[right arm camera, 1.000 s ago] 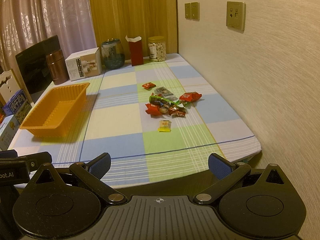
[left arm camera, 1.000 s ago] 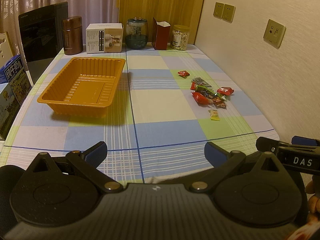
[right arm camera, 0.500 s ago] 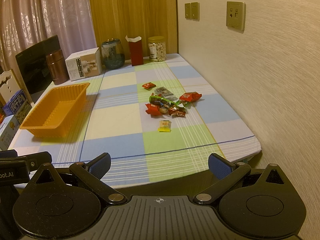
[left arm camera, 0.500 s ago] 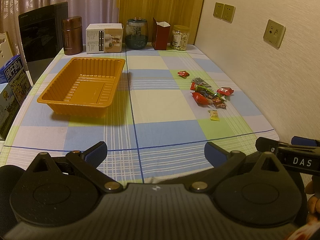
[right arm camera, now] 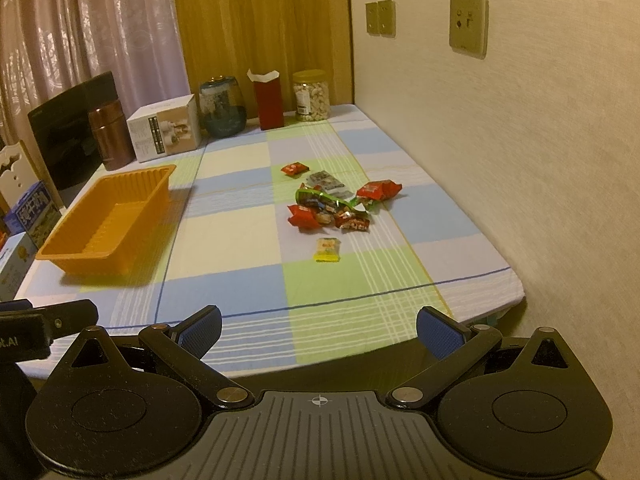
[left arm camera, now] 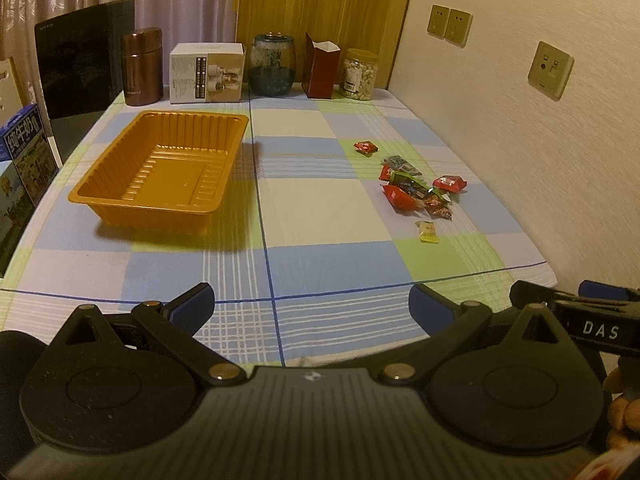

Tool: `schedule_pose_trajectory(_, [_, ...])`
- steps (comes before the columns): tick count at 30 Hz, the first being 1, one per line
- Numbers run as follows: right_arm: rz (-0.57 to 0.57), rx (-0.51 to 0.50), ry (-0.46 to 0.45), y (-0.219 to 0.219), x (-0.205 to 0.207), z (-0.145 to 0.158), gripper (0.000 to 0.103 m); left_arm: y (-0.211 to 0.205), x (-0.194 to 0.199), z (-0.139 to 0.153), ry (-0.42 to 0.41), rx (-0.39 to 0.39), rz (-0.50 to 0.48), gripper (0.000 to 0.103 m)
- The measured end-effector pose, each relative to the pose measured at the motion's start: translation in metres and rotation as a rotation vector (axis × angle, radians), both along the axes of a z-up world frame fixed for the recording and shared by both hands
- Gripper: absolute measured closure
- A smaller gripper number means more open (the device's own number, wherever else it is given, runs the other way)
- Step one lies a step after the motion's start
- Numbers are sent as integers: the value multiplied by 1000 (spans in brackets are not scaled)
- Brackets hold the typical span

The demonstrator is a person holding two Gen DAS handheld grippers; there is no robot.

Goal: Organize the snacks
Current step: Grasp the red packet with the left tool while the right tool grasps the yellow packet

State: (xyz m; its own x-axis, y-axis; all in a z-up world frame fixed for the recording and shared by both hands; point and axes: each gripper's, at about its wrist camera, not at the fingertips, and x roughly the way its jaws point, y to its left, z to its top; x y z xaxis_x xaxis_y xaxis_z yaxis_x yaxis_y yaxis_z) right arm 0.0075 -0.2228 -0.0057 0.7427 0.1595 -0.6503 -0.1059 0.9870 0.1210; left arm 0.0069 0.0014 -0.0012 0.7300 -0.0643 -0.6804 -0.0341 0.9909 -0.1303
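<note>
An empty orange tray [left arm camera: 120, 200] [right arm camera: 60, 254] sits on the left half of the checked tablecloth. A loose pile of small wrapped snacks [left arm camera: 416, 190] [right arm camera: 336, 208] lies on the right half, with one yellow packet [left arm camera: 427, 231] [right arm camera: 328, 249] nearest me and a red one [left arm camera: 366, 146] [right arm camera: 295, 168] farthest. My left gripper [left arm camera: 311, 306] hovers open over the near table edge, nothing between its blue pads. My right gripper [right arm camera: 318, 334] is open too, just off the near edge and well short of the snacks.
Along the back edge stand a brown flask [left arm camera: 142, 67], a white box [left arm camera: 206, 73], a dark glass jar [left arm camera: 273, 64], a red carton [left arm camera: 320, 66] and a jar of nuts [left arm camera: 358, 74]. A wall runs down the right side. Boxes [left arm camera: 24, 156] sit off the table's left.
</note>
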Motion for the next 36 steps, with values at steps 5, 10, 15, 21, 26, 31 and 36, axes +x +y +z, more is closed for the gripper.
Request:
schedule_pose_trajectory(5, [-5, 4, 11, -3, 8, -12, 0, 1, 13, -10, 25, -24, -12, 0])
schedule_pose_trajectory(10, [-18, 18, 12, -12, 22, -22, 0, 0, 35, -24, 50, -44, -28, 0])
schedule_pose_trajectory(15, [-33, 14, -26, -24, 42, -25, 0, -5, 59, -32, 32, -47, -60, 0])
schedule_pose_trajectory(21, [-56, 16, -60, -45, 73, -19, 1, -21, 100, -36, 3, -31, -118, 6])
schedule_pose_trajectory(26, [-59, 5, -79, -56, 98, -22, 1, -34, 135, -42, -13, -20, -166, 9])
schedule_pose_trajectory(31, [-31, 19, -60, -56, 123, -41, 15, -39, 170, -56, -13, -7, -201, 12])
schedule_pose_trajectory(36, [22, 51, -27, -41, 149, -69, 21, -41, 199, -69, -2, 1, -215, 16])
